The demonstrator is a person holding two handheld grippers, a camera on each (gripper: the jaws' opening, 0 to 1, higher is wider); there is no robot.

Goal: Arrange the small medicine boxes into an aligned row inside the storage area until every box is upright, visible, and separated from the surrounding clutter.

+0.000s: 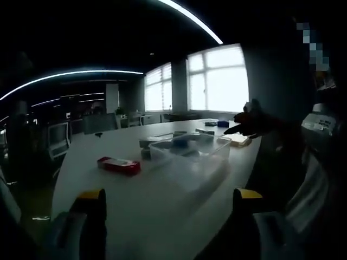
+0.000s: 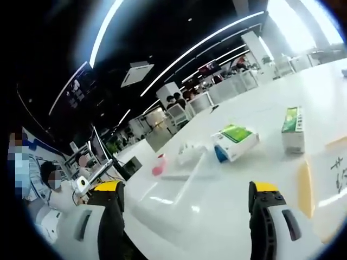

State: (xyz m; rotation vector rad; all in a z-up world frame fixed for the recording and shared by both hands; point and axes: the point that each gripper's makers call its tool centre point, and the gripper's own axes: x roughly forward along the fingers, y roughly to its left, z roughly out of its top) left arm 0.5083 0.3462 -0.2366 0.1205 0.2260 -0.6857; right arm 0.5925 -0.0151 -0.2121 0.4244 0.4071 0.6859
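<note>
In the left gripper view a red medicine box (image 1: 118,165) lies flat on the white table (image 1: 162,216). Right of it stands a clear plastic container (image 1: 190,154) with small boxes in or behind it; dim light hides which. A pale yellow-edged box (image 1: 237,140) lies past the container. My left gripper (image 1: 169,216) is open and empty, short of the red box. In the right gripper view a green-and-white box (image 2: 236,142) lies flat and another (image 2: 293,130) stands upright. My right gripper (image 2: 187,216) is open over a clear tray (image 2: 162,200).
A dark hand-like shape (image 1: 255,122) reaches over the table's right side, beside a person in white (image 1: 320,179). A pink item (image 2: 158,165) and a white item (image 2: 190,154) lie on the table. A yellow-edged sheet (image 2: 325,189) lies at right. Seated people (image 2: 54,184) are at left.
</note>
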